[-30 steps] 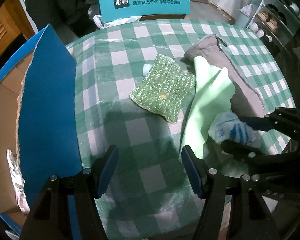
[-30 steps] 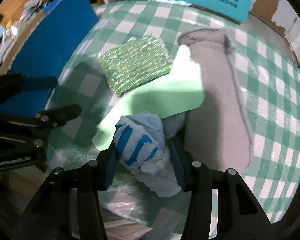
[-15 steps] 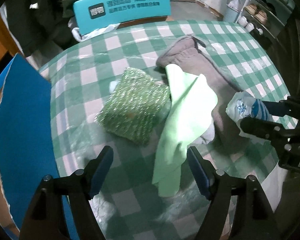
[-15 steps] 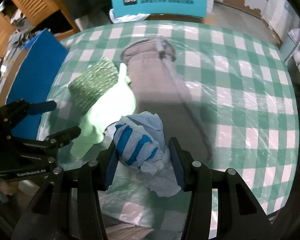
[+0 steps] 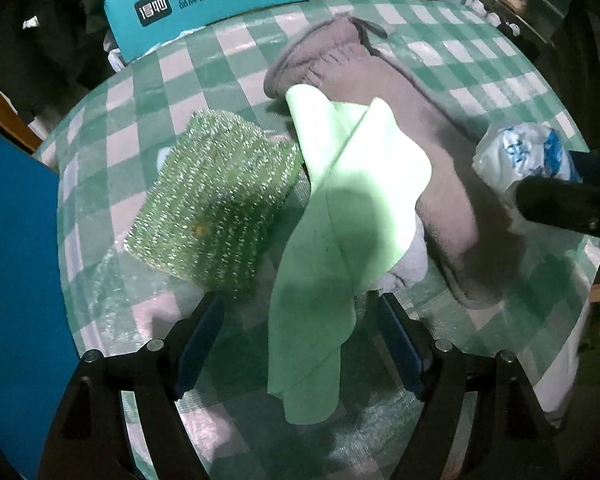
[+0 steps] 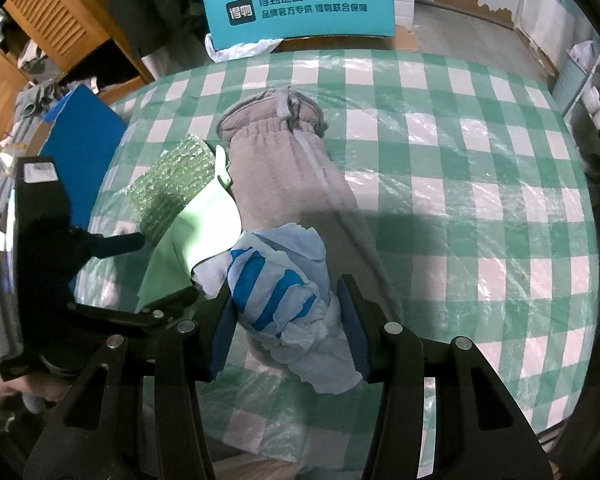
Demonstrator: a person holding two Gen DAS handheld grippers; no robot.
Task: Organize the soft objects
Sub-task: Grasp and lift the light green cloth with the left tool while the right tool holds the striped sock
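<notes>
Left tongs (image 5: 300, 344) straddle the green cloth (image 5: 340, 216), glittery sponge (image 5: 220, 200) alongside.

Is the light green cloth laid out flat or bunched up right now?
Bunched up. The light green cloth lies creased and doubled over itself, its upper part draped on the grey garment, its lower end on the tablecloth.

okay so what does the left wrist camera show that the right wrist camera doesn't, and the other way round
Only the left wrist view shows the left claw from behind, open, its jaws having just widened around the light green cloth without pressing it.

Only the right wrist view shows the right claw head-on, shut on the blue-striped white bundle, plus the wooden louvred cabinet.

Both show the sparkly green scrubber, grey fleece garment, checked tablecloth and teal box.
</notes>
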